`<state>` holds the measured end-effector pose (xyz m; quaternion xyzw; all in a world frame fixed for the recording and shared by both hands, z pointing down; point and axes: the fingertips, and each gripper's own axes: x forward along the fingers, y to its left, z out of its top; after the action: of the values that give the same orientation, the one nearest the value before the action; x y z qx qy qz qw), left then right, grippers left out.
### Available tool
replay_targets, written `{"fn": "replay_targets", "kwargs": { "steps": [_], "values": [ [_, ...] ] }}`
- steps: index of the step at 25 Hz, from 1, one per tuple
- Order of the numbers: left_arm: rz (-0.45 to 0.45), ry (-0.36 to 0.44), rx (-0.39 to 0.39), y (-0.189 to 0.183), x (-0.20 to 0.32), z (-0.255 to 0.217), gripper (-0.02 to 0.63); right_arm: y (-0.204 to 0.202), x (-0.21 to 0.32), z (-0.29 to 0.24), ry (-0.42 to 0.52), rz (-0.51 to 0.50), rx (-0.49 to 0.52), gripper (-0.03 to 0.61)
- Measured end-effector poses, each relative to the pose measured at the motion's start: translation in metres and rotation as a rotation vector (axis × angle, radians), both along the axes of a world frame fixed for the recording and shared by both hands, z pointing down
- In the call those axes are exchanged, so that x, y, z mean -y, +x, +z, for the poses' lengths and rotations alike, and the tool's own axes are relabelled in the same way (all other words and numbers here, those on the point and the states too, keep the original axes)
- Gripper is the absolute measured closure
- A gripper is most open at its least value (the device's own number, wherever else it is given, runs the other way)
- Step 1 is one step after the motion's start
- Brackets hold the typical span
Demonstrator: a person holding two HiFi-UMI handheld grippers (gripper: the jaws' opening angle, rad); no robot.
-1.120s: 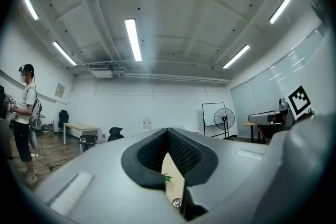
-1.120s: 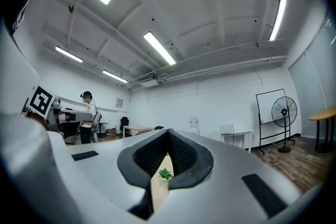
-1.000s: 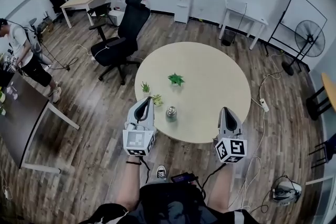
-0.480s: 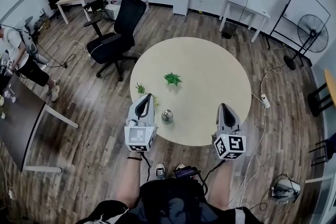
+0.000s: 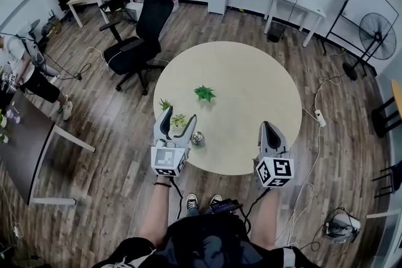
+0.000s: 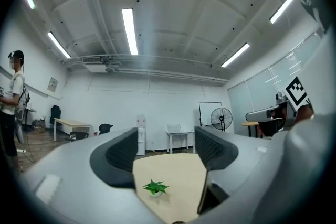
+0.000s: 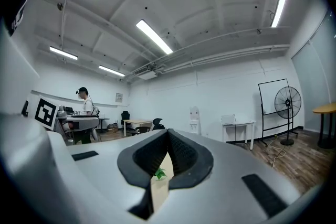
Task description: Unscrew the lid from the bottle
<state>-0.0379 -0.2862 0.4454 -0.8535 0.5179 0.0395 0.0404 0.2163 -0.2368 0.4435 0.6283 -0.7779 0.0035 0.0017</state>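
Left gripper (image 5: pixel 177 117) jaws opening, nothing between them, at the table's (image 5: pixel 251 85) near edge by the bottle (image 5: pixel 197 137). Right gripper (image 5: pixel 271 127) fully closed, empty.

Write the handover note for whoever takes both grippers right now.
Left gripper: jaws opening with nothing between them. It is at the table's near edge, just left of the bottle.
Right gripper: shut and empty, at the near right edge, well apart from the bottle.
Bottle: upright on the round table near the front edge, with small potted plants behind it.
Done: nothing yet. Neither gripper touches the bottle, and the lid looks on, though it is too small to be sure.
Left: steady the bottle with one gripper, grip the lid with the other, then unscrew it.
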Motion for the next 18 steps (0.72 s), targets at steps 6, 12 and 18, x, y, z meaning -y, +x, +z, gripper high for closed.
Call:
{"fn": "replay_targets", "kwargs": {
  "steps": [6,12,18],
  "values": [
    [0.052,0.053,-0.013,0.012,0.003,0.016,0.218,0.003,0.001,0.008,-0.025,-0.016,-0.009,0.575],
    [0.097,0.032,0.033,0.026,0.010,0.092,0.218,-0.004,0.004,0.029,-0.076,-0.044,-0.050,0.575],
    [0.099,-0.122,0.034,0.032,0.010,0.203,0.218,-0.016,-0.005,0.050,-0.110,-0.085,-0.077,0.575]
  ]
}}
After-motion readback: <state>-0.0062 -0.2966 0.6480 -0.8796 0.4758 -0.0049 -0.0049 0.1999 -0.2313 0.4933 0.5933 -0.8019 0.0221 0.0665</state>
